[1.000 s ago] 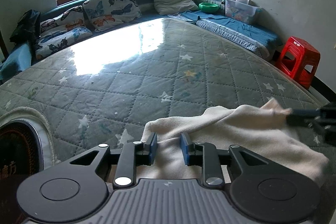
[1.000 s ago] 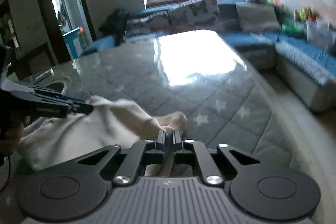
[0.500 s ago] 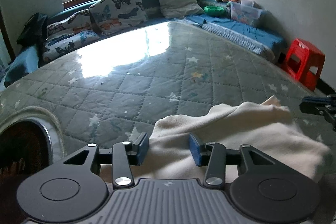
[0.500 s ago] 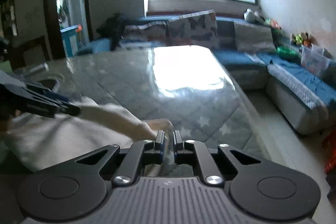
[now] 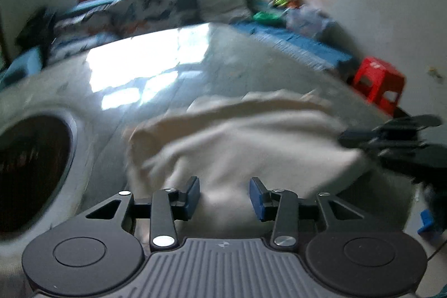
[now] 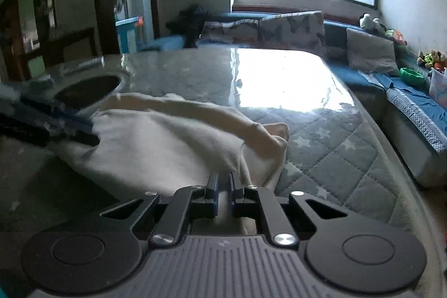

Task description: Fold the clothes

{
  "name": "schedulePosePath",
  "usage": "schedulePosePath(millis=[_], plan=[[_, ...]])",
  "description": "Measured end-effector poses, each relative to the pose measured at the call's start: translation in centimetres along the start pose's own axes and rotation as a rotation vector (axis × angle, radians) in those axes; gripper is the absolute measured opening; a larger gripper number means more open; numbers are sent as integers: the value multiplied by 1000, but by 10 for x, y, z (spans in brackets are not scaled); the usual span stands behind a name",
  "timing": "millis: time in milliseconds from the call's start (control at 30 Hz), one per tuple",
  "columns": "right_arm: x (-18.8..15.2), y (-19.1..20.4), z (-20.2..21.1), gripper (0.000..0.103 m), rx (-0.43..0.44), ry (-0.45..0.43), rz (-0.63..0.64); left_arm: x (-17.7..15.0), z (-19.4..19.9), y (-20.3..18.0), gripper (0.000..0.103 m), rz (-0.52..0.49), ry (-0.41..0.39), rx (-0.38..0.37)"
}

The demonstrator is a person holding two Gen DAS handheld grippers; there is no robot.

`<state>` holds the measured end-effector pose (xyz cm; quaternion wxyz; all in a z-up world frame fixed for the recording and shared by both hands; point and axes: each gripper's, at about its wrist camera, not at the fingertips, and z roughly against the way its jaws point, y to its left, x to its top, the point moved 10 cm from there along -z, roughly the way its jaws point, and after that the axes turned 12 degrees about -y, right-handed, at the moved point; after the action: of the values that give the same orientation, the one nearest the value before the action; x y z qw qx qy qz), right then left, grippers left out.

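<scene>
A cream garment [image 5: 245, 141] lies bunched on the quilted star-patterned mattress [image 5: 156, 80]. My left gripper [image 5: 225, 197] is open, its blue pads spread apart right over the near part of the cloth. My right gripper [image 6: 222, 183] is nearly shut with a fold of the cream garment [image 6: 156, 147] pinched between its pads. The right gripper also shows at the cloth's right edge in the blurred left wrist view [image 5: 391, 136]. The left gripper shows at the cloth's left edge in the right wrist view [image 6: 56, 124].
A round dark opening [image 5: 30, 169] sits in the mattress at the left. A red stool [image 5: 377, 83] stands off the right edge. A blue sofa with cushions [image 6: 290, 30] runs along the far side under the window. A doorway [image 6: 128, 2] is far left.
My left gripper has opened wider and moved fast, blurring its view. The right gripper has pulled its pinched fold up and back; the cloth has bunched closer and higher.
</scene>
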<state>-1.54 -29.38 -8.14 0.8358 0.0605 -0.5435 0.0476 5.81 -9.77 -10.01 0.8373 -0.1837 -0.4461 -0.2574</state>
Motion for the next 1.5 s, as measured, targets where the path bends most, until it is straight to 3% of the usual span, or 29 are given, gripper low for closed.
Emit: schedulePosePath(millis=[267,433,667,900,1100,1300,1500], plan=[[6,2,1,6,10,31,30,2,15,26,38,73,-23,20],[27,5,-9,6,25,2,36,16,16,31,36,95,-59,23],[42,-1,-44,6,25,9,27,20,-7,39,36,109,-29,43],[34,-16,-76,5,-1,78,17,18,-13,50,37,132,-4,65],[52,0,-78,6,36,45,43,32,-13,51,38,130,-34,68],[47,6,-102,7,28,94,74,42,-27,55,38,139,-27,90],[57,26,-84,7,58,57,115,51,-45,59,38,135,-18,107]])
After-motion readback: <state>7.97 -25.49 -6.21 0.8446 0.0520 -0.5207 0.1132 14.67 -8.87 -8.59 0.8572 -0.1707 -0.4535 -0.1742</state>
